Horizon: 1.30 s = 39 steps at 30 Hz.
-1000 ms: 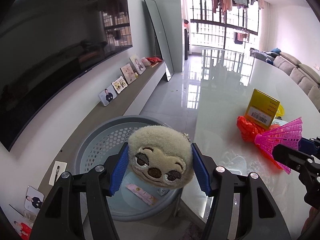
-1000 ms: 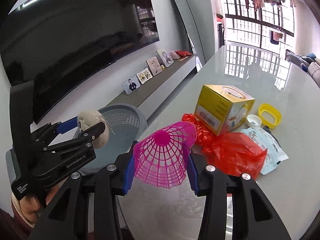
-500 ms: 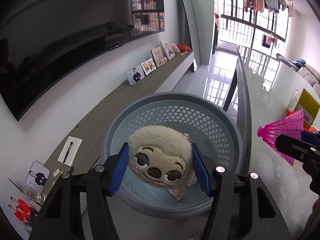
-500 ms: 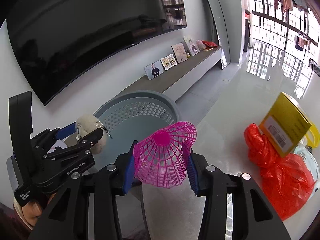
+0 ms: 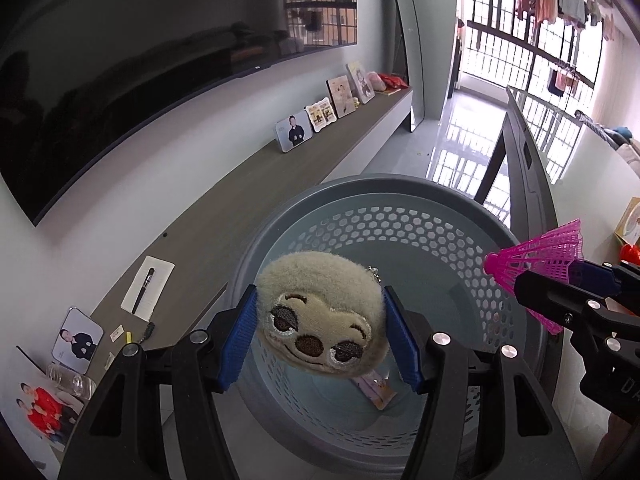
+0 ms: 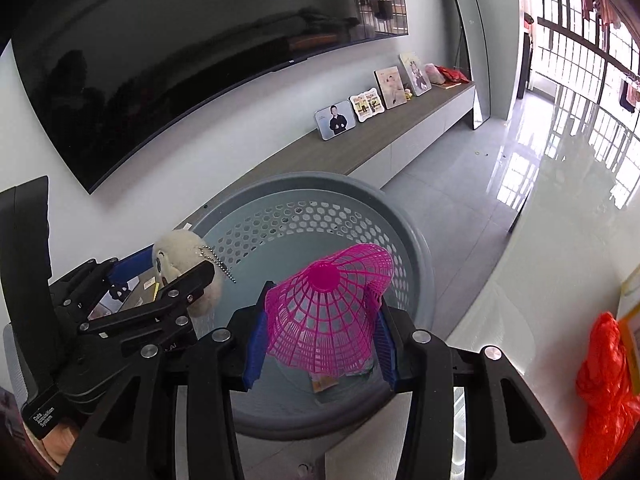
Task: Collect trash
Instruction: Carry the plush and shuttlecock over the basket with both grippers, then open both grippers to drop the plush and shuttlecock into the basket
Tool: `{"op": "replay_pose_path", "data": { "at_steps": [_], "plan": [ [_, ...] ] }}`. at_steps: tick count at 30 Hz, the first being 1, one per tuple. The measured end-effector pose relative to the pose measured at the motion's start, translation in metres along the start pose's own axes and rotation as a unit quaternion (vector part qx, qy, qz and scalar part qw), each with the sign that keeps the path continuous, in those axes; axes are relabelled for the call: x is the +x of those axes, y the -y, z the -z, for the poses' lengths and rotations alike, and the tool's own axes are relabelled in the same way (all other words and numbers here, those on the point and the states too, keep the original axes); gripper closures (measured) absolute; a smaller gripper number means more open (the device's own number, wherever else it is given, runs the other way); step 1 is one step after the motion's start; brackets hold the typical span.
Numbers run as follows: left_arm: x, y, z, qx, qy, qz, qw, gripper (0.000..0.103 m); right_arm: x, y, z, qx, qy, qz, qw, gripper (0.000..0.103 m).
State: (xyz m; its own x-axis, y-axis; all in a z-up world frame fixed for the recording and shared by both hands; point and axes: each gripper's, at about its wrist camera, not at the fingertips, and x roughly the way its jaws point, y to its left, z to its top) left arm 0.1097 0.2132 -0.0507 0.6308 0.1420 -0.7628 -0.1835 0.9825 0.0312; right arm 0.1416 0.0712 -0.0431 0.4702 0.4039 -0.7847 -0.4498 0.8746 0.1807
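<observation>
Grey perforated basket (image 5: pixel 400 216) stands on the floor, between the low TV console (image 5: pixel 224 216) and the edge of the glossy white table (image 6: pixel 560 264); the likely drop point for collected items. A flat wrapper (image 5: pixel 378 390) already lies on its bottom

Table, right-wrist view: red plastic bag (image 6: pixel 604 392) beside a yellow box (image 6: pixel 632 320), both still on the surface, so collecting looks unfinished

Left gripper (image 5: pixel 322 340): blue pads clamped on either side of a beige plush sloth head (image 5: pixel 324 312), face toward the camera, bead chain (image 6: pixel 218 262) hanging free from its top. Held over the basket's open mouth, angled down; reads as positioned for release

Right gripper (image 6: pixel 320 336): pads pinched on the skirt of a pink plastic shuttlecock (image 6: pixel 328 312), rounded nose pointing away from the camera. It also hangs over the basket, on the side nearer the table. Skirt is open lattice, looks springy; gripping it across the widest part probably keeps it from slipping

Both items above the rim, neither touching the basket. Judged step: carry finished, drop pending. Both grippers crowd the same opening, so they could knock together
</observation>
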Motion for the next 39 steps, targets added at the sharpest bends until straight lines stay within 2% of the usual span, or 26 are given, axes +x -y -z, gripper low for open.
{"op": "replay_pose_path", "data": {
  "at_steps": [11, 16, 18, 20, 29, 39],
  "plan": [
    [0.011, -0.003, -0.001, -0.009, -0.018, -0.006, 0.9998, 0.04, 0.013, 0.003, 0.004, 0.004, -0.009, 0.002, 1.0, 0.059],
    [0.01, -0.005, 0.0, -0.013, -0.019, -0.004, 0.9997, 0.038, 0.013, 0.006, 0.004, 0.007, -0.006, -0.003, 1.0, 0.05],
    [0.009, -0.006, 0.0, -0.014, -0.017, -0.007, 0.9997, 0.026, 0.011, 0.006, 0.004, 0.008, -0.001, -0.007, 1.0, 0.042],
    [0.006, -0.007, -0.001, -0.018, -0.012, -0.011, 0.9997, 0.023, 0.008, 0.007, 0.004, 0.011, 0.009, -0.011, 1.0, 0.037],
    [0.0, -0.01, -0.001, -0.021, -0.01, -0.021, 0.9995, 0.023, 0.005, 0.009, 0.004, 0.012, 0.011, -0.003, 1.0, 0.037],
    [-0.009, -0.011, -0.003, -0.028, -0.002, -0.034, 0.999, 0.017, 0.004, 0.012, 0.011, 0.017, 0.009, 0.005, 1.0, 0.037]
  ]
}}
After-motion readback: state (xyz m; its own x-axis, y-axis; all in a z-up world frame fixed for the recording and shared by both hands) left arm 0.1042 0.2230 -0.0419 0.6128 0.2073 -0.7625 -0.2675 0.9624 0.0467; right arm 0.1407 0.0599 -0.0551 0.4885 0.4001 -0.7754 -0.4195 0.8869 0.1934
